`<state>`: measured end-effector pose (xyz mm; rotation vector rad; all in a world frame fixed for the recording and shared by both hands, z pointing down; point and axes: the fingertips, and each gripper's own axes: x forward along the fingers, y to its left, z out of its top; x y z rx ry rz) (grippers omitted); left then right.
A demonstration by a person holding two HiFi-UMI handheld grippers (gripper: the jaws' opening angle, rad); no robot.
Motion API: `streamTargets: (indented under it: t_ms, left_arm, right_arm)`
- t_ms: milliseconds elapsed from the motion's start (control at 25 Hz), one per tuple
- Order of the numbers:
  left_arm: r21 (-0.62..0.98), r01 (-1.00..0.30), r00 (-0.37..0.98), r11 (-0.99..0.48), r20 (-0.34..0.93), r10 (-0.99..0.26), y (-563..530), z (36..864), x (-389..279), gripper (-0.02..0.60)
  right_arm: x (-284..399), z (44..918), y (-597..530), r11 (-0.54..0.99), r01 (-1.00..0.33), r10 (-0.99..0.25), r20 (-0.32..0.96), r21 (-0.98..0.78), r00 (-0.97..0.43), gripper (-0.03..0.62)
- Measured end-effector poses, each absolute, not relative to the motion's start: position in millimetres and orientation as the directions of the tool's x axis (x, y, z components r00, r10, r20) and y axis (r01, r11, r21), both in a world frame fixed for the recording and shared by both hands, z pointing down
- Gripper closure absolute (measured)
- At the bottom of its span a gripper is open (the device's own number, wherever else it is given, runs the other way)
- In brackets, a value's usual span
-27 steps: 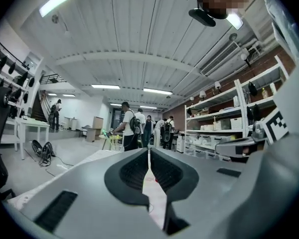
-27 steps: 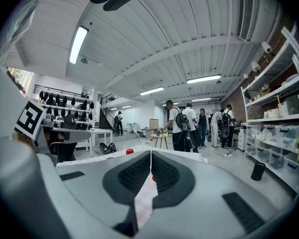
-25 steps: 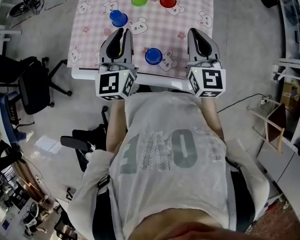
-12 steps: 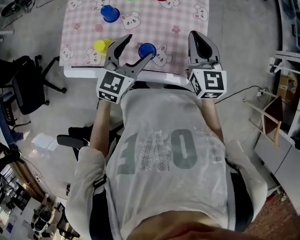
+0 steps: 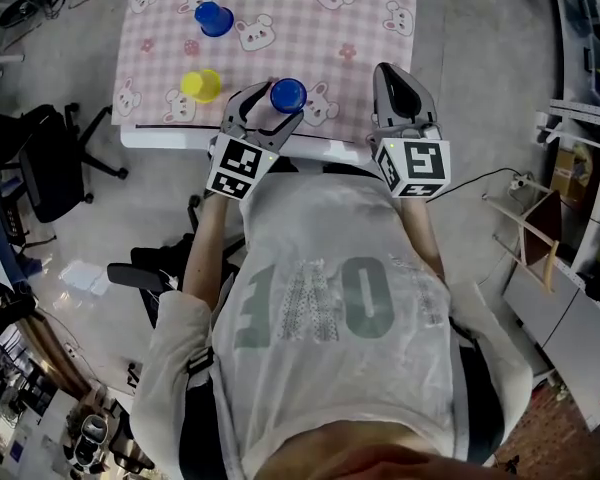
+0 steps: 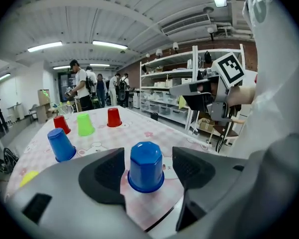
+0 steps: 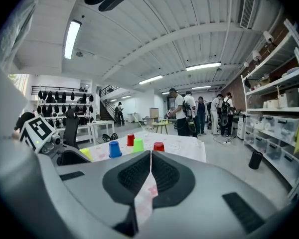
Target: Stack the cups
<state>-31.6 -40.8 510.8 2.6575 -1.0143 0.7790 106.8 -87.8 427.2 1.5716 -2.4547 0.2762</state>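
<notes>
Your left gripper (image 5: pixel 265 113) has its tongs spread wide, one on each side of the upturned blue cup (image 6: pixel 146 163). There is a gap on both sides and neither pad touches it. The cup stands just inside the tabletop's (image 5: pixel 380 28) near edge, a little left of the middle, and that is the main hazard. If one pad lands before the other, it will likely shove the cup sideways or toward you, and there is almost no cloth left before the drop. The walls taper, so a squeeze high on the cup could also make it slip out of the pads. Closing low and evenly looks safer.

Your right gripper (image 7: pixel 150 163) has its tongs pressed together with nothing in them, and it hangs over the near edge toward the right corner.

The yellow cup (image 5: pixel 200 85) sits near the front-left corner, close enough to clip if you swing left. A second blue cup (image 6: pixel 61 144) stands further back on the left. Along the far edge stand a red cup (image 6: pixel 60 124), a green cup (image 6: pixel 84 124) and a second red cup (image 6: pixel 113 117). The right half of the tabletop carries nothing, so lift straight up and travel over the middle.
</notes>
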Motion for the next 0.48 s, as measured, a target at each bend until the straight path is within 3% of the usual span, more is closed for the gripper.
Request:
streamTargets:
  t_ms: [200, 320, 480]
  left_arm:
    - [-0.015, -0.663, 0.615, -0.749, 0.558, -0.556, -34.9, 519.8, -32.7, 0.271]
    - [-0.005, -0.677, 0.612, -0.736, 0.551, -0.567, -37.8, 518.1, -33.8, 0.333]
    - [0.046, -0.693, 0.618, -0.720, 0.553, -0.559, -43.3, 519.6, -35.0, 0.356]
  right_arm:
    - [100.7, 428.6, -83.7, 0.444, -0.896, -0.861, 0.294, 0.033, -0.415, 0.565]
    - [97.6, 428.9, -84.3, 0.451, -0.892, -0.854, 0.293, 0.004, -0.430, 0.563]
    - [97.3, 430.3, -84.5, 0.446, -0.895, -0.852, 0.292, -0.026, -0.434, 0.565]
